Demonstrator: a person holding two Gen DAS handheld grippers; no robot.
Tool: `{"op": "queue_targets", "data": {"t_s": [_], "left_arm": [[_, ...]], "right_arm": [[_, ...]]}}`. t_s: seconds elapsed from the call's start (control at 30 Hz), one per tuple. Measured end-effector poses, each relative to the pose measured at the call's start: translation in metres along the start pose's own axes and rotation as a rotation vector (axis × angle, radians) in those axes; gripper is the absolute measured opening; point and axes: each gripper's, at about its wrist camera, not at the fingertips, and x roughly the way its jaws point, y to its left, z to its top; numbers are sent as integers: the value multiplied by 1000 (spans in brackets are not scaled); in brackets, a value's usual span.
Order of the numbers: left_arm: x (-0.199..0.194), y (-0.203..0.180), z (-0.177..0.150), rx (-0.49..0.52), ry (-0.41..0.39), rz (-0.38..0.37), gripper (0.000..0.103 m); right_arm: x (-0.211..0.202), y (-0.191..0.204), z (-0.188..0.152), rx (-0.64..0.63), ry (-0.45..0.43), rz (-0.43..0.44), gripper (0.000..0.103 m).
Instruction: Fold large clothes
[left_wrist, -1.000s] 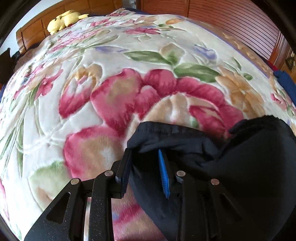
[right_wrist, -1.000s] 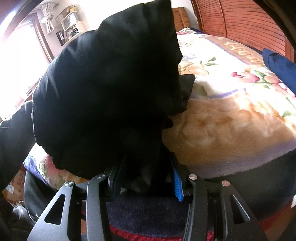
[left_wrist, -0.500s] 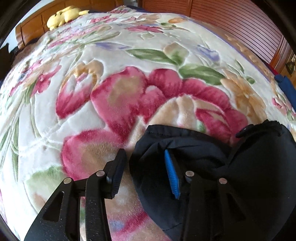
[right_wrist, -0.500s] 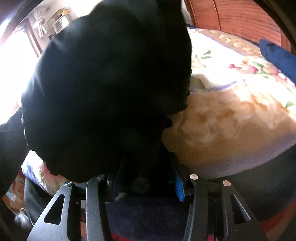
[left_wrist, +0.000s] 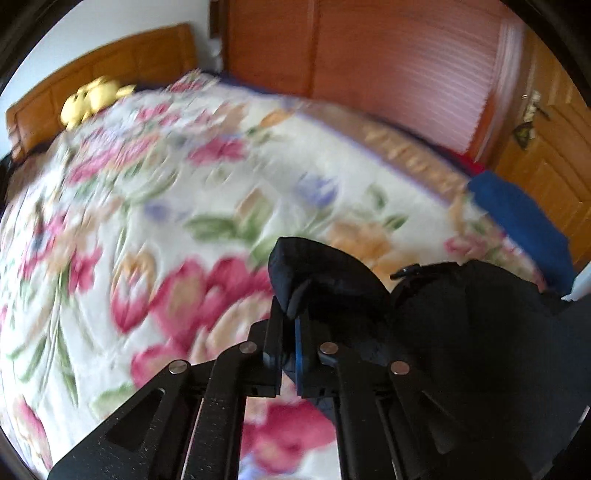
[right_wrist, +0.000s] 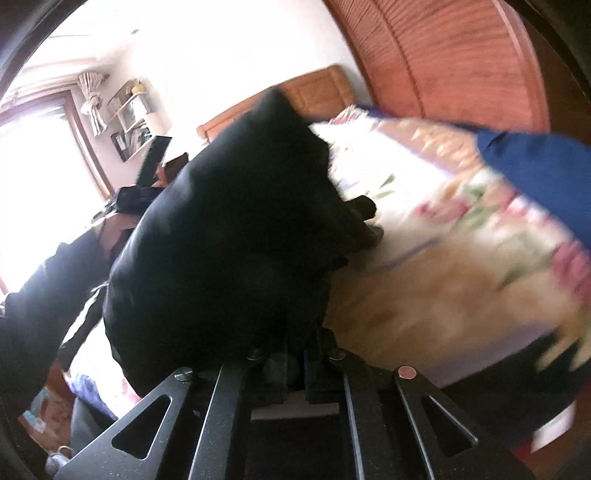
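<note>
A black garment (left_wrist: 461, 332) hangs bunched over the floral blanket (left_wrist: 177, 206) of a bed. My left gripper (left_wrist: 290, 317) is shut on a fold of its edge, which pokes up between the two fingers. In the right wrist view the same black garment (right_wrist: 236, 236) fills the middle and left as a dark puffed mass. My right gripper (right_wrist: 295, 343) is shut on its lower part, with the fingertips buried in the cloth. Both views are blurred by motion.
A blue cloth (left_wrist: 517, 221) lies at the bed's far right edge. A yellow plush toy (left_wrist: 88, 99) sits by the wooden headboard (left_wrist: 103, 70). Reddish slatted doors (left_wrist: 388, 70) stand behind the bed. A person's dark sleeve (right_wrist: 40, 302) shows at the left.
Both grippers have closed on the black garment, which lay between their open jaws before. Both have risen, lifting the cloth off the blanket, and the views now take in more of the room.
</note>
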Motion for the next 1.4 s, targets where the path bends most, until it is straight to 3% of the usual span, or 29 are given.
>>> {"op": "queue_targets", "data": {"t_s": [0.23, 0.47, 0.6, 0.67, 0.73, 0.77, 0.83, 0.87, 0.9, 0.97, 1.1, 1.23, 1.4], "left_arm": [[-6, -112, 88, 95, -97, -108, 5], [34, -250, 175, 166, -135, -263, 5], [81, -307, 191, 177, -117, -277, 5], [97, -321, 190, 172, -108, -294, 5], [106, -334, 186, 198, -96, -257, 5], [107, -334, 182, 211, -99, -247, 5], [103, -329, 176, 211, -102, -240, 11], [102, -324, 174, 202, -92, -242, 15], [97, -317, 169, 189, -83, -234, 21], [89, -308, 156, 185, -83, -202, 23], [55, -283, 122, 223, -110, -181, 24], [19, -261, 85, 231, -157, -110, 24], [-28, -229, 40, 223, -209, -27, 24]], "right_arm": [[-90, -66, 67, -38, -132, -151, 5], [-187, -165, 117, -5, -199, -406, 5], [-201, -224, 115, 57, -131, -491, 5], [-188, -247, 107, 82, -49, -542, 5], [-182, -260, 98, 105, 6, -607, 8], [-183, -265, 95, 119, 18, -633, 11], [-190, -263, 95, 125, -2, -688, 32], [-196, -256, 97, 115, -31, -724, 35], [-201, -235, 94, 102, -59, -763, 38], [-219, -215, 102, 61, -122, -823, 38], [-234, -160, 122, -21, -259, -812, 39], [-195, -141, 141, -68, -191, -695, 39], [-157, -197, 128, 50, -52, -691, 38]]}}
